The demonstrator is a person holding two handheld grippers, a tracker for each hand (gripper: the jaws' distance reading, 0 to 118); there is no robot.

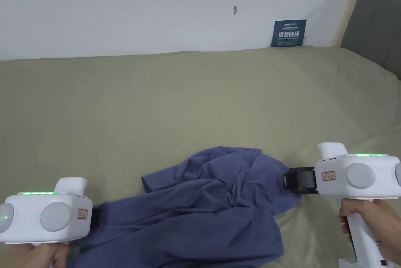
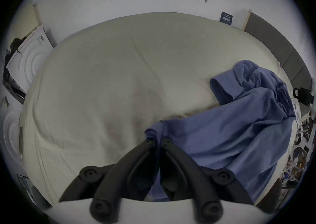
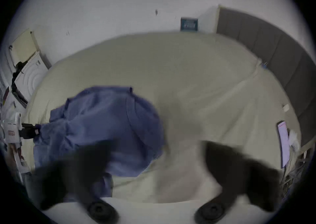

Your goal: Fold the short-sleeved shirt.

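Blue cotton-like shirt point(image 1: 203, 206) lies crumpled on the near part of the olive-sheeted bed point(image 1: 188, 92), its long axis running from near left to farther right, one sleeve opening point(image 2: 220, 89) facing left. Left tool point(image 2: 158, 141) has its jaws pressed together on the shirt's near-left edge. Right tool point(image 3: 159, 145), jaws spread and blurred, sits at the shirt's right edge, gripping nothing.

Blue shirt point(image 1: 203, 210) is crumpled on the bed, unfolded, heavily creased. One open sleeve is turned up at the far left; the body is bunched toward the near edge.
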